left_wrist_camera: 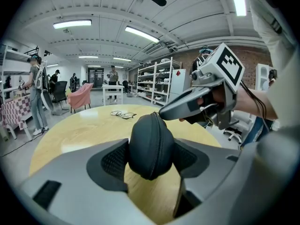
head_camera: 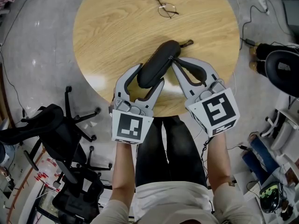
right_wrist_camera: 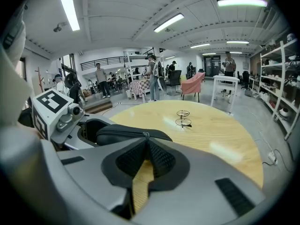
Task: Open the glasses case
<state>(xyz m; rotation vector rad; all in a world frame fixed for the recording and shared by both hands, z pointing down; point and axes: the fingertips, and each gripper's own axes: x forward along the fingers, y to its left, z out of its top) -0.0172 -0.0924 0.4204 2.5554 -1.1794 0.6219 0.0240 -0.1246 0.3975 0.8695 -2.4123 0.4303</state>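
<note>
A black zipped glasses case (head_camera: 161,59) lies on the round wooden table (head_camera: 117,31) near its front edge. My left gripper (head_camera: 150,74) holds the case's near end, its pads pressed on both sides of the case (left_wrist_camera: 151,144). My right gripper (head_camera: 174,59) comes in from the right, with its tips nearly together at the case's zipper. In the right gripper view the small metal zipper pull (right_wrist_camera: 145,134) sits right at those tips (right_wrist_camera: 146,142). The case (right_wrist_camera: 122,134) is closed. The right gripper's tips (left_wrist_camera: 161,112) touch the top seam.
A pair of wire-framed glasses (head_camera: 162,3) lies at the table's far side. A black office chair (head_camera: 56,129) stands at the left on the floor and another dark chair (head_camera: 282,69) at the right. Shelves and people stand far off in the room.
</note>
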